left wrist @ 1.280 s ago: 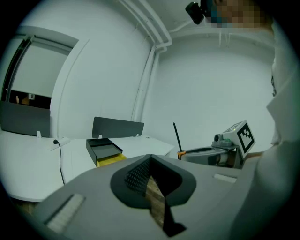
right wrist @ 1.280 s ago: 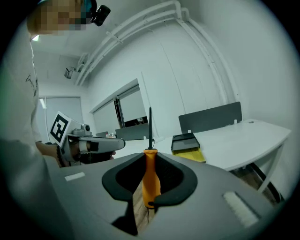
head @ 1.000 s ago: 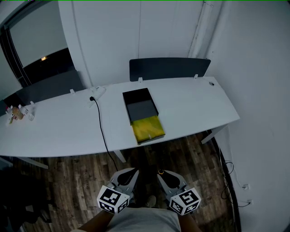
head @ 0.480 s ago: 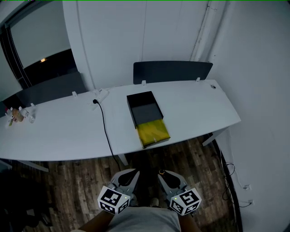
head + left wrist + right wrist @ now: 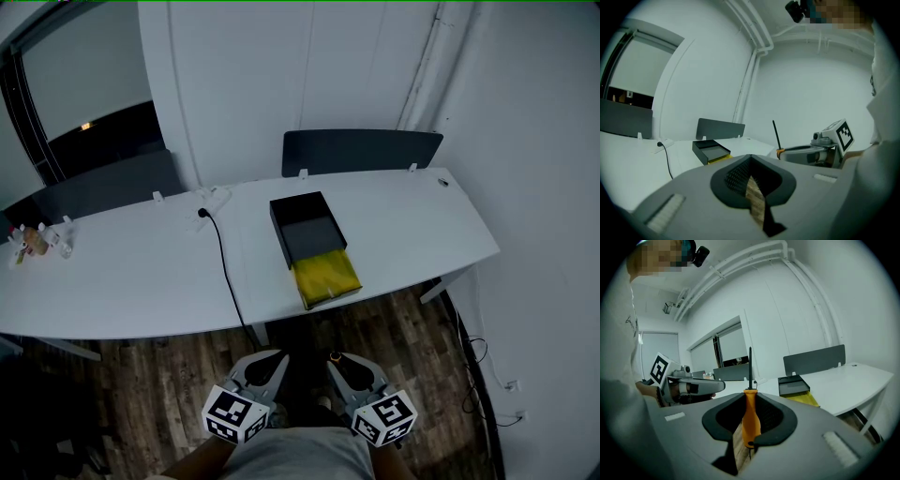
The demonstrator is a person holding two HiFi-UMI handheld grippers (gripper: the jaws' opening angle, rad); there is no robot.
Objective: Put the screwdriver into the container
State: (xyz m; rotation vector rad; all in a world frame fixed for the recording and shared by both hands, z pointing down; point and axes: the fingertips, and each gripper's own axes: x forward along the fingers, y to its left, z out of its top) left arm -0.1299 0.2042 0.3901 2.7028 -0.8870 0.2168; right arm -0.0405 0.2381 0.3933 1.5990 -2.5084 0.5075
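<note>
A black open container [image 5: 305, 225] with a yellow sheet [image 5: 327, 276] at its near end lies on the white table [image 5: 141, 272]. It also shows far off as the container [image 5: 708, 151] and the container [image 5: 793, 384]. Both grippers hang low over the wooden floor, well short of the table. My right gripper [image 5: 349, 367] [image 5: 747, 420] is shut on the orange handle of the screwdriver [image 5: 750, 418], whose black shaft stands upright. The screwdriver [image 5: 777, 137] also shows from the left. My left gripper [image 5: 264, 367] [image 5: 752, 187] is shut and holds nothing.
A black cable [image 5: 226, 277] runs from a socket [image 5: 208, 197] over the table's front edge. Small bottles [image 5: 33, 240] stand at the far left. A dark panel [image 5: 361, 150] rises behind the table. A white wall [image 5: 544, 187] closes the right side.
The table and the container have drifted slightly right and down in the head view. Both grippers keep their places, and the screwdriver stays held.
</note>
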